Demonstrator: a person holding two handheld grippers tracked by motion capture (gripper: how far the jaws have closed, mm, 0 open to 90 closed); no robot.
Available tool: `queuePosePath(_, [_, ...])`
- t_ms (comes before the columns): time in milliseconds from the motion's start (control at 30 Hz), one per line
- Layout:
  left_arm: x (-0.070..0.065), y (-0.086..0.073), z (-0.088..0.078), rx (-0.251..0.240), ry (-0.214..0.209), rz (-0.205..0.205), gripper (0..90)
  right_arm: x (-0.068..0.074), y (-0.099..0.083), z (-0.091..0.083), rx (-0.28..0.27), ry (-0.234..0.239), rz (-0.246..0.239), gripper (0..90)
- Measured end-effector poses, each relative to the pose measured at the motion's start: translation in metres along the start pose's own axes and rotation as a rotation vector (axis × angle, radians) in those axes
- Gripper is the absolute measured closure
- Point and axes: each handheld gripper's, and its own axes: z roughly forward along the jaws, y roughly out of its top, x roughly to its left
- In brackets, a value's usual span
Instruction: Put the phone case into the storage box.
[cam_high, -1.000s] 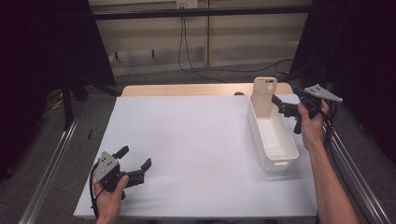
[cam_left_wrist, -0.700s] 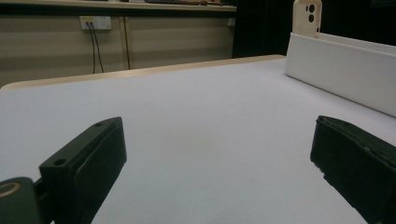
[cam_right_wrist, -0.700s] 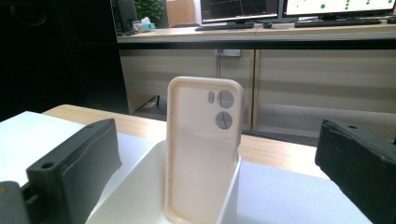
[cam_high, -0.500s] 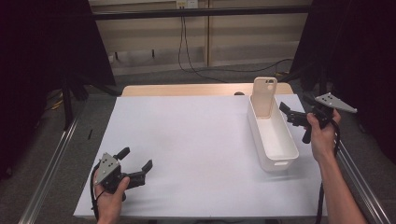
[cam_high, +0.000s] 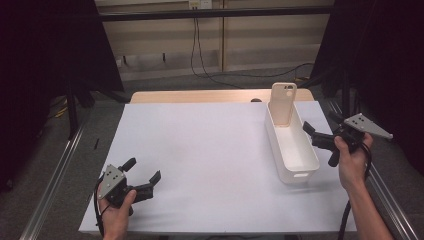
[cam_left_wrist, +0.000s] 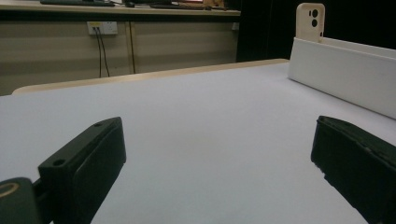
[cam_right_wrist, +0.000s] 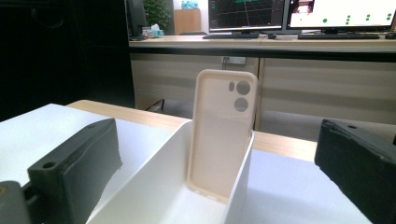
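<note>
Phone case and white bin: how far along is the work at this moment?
Done: the phone case stands upright in the far end of the white bin, leaning on its end wall. In hand: nothing; the right hand-held gripper is open beside the bin, and the left hand-held gripper is open over the table. Left: apparently nothing.

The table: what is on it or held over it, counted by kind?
Phone case, cream, standing upright at the far end of the bin: 1
Bin, white, long and narrow: 1
Hand-held grippers, black, both open: 2, the left gripper and the right gripper
Total: 4
</note>
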Motion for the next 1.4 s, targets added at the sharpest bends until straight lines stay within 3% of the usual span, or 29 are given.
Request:
queuePosePath(467, [0.000, 0.000, -0.001, 0.003, -0.002, -0.003, 3.3, 0.017, -0.011, -0.032, -0.033, -0.011, -0.006, 0.0])
queuePosePath(1400, [-0.001, 0.000, -0.009, -0.005, 0.007, -0.003, 3.2, 0.041, -0.055, -0.083, 0.009, -0.047, 0.024, 0.0])
